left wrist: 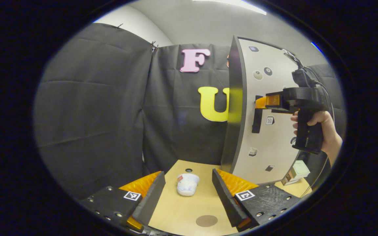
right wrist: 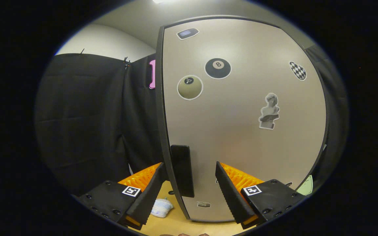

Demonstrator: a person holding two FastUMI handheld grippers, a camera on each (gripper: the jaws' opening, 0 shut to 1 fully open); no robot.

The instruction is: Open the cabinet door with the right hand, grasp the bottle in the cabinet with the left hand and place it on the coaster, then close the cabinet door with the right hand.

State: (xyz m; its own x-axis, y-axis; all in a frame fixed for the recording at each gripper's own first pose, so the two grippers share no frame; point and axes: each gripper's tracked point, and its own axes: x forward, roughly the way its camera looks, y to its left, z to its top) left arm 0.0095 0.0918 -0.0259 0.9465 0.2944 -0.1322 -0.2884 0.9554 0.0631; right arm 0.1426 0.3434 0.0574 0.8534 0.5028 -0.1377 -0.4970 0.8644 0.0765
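The pale cabinet door (left wrist: pixel 271 131) with stickers stands at the right, its dark edge (left wrist: pixel 235 105) turned toward me. A hand (left wrist: pixel 326 131) holds my right gripper (left wrist: pixel 260 102) at the door's black handle (left wrist: pixel 257 119). In the right gripper view the handle (right wrist: pixel 182 170) sits between the wide-apart fingers of the right gripper (right wrist: pixel 189 165), which is open, and neither finger presses on it. A small white bottle (left wrist: pixel 187 184) rests on the wooden table, left of the door's foot. My left gripper (left wrist: pixel 188 173) hovers open in front of it. A round brown coaster (left wrist: pixel 206 220) lies nearer, bare.
The white bottle (right wrist: pixel 162 207) also appears beside the door's lower edge (right wrist: pixel 189 216). Small boxes (left wrist: pixel 296 173) stand on the table (left wrist: pixel 176 213) to the right of the cabinet. Black cloth walls close the back and the left.
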